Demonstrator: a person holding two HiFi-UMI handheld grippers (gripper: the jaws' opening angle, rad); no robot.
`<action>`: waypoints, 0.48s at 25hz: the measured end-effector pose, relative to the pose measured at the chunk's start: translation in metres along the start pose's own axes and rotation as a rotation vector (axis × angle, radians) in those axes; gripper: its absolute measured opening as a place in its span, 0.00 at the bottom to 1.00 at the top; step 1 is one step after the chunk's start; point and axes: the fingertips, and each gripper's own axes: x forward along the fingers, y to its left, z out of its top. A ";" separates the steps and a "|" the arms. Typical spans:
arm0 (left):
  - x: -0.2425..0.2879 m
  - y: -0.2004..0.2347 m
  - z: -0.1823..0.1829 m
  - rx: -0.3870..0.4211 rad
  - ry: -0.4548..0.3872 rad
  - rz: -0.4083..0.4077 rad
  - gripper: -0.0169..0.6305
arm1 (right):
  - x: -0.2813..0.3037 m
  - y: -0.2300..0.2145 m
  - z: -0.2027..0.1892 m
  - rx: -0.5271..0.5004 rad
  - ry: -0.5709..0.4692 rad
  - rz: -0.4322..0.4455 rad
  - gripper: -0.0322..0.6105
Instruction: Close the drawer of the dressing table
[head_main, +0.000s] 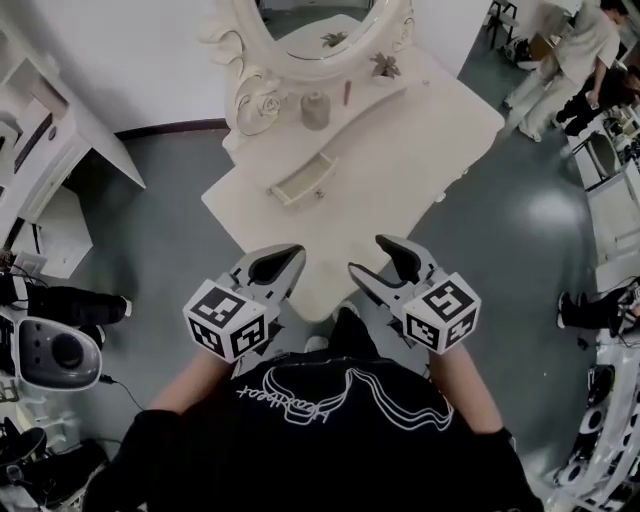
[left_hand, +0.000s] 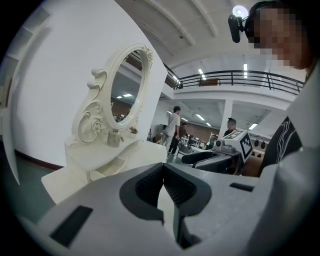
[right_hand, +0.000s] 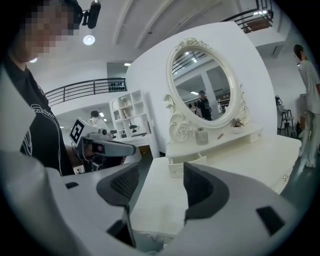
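Grey left gripper, lower centre-left: jaws closed tip to tip, empty. Grey right gripper, lower centre-right: jaws wide apart, gripping nothing.

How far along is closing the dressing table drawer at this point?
Done: nothing yet; the drawer stands pulled out of the dressing table. In hand: both grippers hover over the table's near edge, short of the drawer, with the left hand-held gripper shut and empty and the right hand-held gripper open. Left: reach the drawer front and push it in.
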 end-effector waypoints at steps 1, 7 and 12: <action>0.002 0.007 0.000 -0.010 -0.006 0.019 0.03 | 0.007 -0.006 -0.001 -0.015 0.017 0.007 0.47; 0.012 0.044 0.003 -0.047 -0.014 0.117 0.03 | 0.049 -0.036 -0.004 -0.054 0.098 0.064 0.47; 0.016 0.076 0.000 -0.083 -0.013 0.190 0.03 | 0.088 -0.056 -0.014 -0.079 0.166 0.102 0.46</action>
